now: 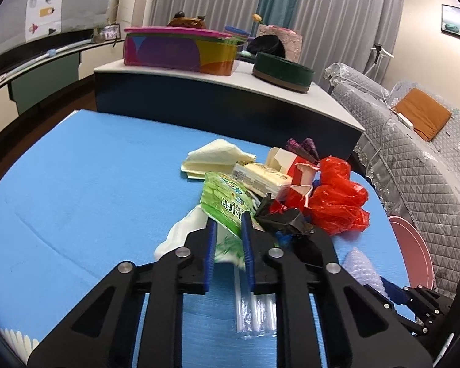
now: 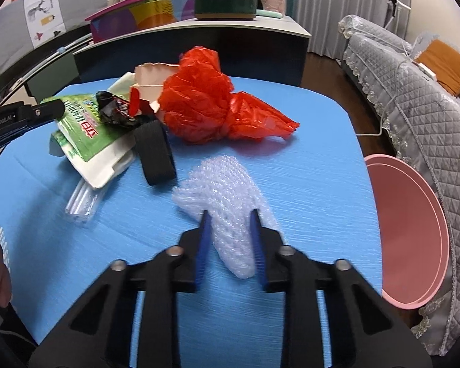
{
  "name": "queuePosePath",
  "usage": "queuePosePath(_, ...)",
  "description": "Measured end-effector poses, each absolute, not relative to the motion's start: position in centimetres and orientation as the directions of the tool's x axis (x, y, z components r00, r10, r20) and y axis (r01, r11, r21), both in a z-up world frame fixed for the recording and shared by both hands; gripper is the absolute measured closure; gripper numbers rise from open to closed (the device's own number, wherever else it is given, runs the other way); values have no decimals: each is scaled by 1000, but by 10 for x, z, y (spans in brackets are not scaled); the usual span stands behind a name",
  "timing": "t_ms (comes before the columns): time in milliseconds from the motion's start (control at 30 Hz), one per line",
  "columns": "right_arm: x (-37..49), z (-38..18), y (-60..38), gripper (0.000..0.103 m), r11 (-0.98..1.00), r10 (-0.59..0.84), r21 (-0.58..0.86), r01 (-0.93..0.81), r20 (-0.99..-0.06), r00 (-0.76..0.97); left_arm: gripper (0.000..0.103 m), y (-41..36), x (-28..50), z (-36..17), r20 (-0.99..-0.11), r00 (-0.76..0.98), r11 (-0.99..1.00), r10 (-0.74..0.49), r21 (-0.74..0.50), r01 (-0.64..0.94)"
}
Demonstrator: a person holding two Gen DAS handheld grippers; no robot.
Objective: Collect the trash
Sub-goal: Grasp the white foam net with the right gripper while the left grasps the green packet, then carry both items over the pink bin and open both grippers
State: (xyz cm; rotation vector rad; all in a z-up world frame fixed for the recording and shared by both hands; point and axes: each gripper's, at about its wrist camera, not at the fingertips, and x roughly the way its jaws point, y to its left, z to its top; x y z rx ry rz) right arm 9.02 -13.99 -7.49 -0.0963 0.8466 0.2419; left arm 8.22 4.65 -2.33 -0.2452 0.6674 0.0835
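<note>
A heap of trash lies on the blue tabletop (image 1: pixel 92 184): a green printed wrapper (image 1: pixel 224 197), a crumpled red plastic bag (image 1: pixel 337 202), black film, cream paper and a torn carton. My left gripper (image 1: pixel 229 219) is shut on the near edge of the green wrapper, its blue pads on either side of it. In the right wrist view, my right gripper (image 2: pixel 229 214) is shut on a wad of bubble wrap (image 2: pixel 227 184) that rests on the table. The left gripper's finger (image 2: pixel 46 109) shows at the left on the green wrapper (image 2: pixel 82 125).
A pink round bin (image 2: pixel 411 230) stands off the table's right edge, beside a grey quilted sofa (image 2: pixel 414 98). A black band (image 2: pixel 155 153) and a clear sleeve of straws (image 2: pixel 82 199) lie near the heap. Behind the table is a dark counter with boxes (image 1: pixel 181 49).
</note>
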Motion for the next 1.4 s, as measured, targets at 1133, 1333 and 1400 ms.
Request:
queuePosePath(1133,41,-3,-183,89,982,184,88,-164,-588,787,101,8,27,31,-478,876,992,-61,-123,2)
queuePosePath(1333,33,5,-197,89,987,162,97,-129,-573,803,101,-7,20,33,-473,876,994,-90,-102,47)
queuePosePath(1400,32,8,-203,89,987,157,106,-118,-567,808,101,-11,19,35,-470,877,993,-100,-99,61)
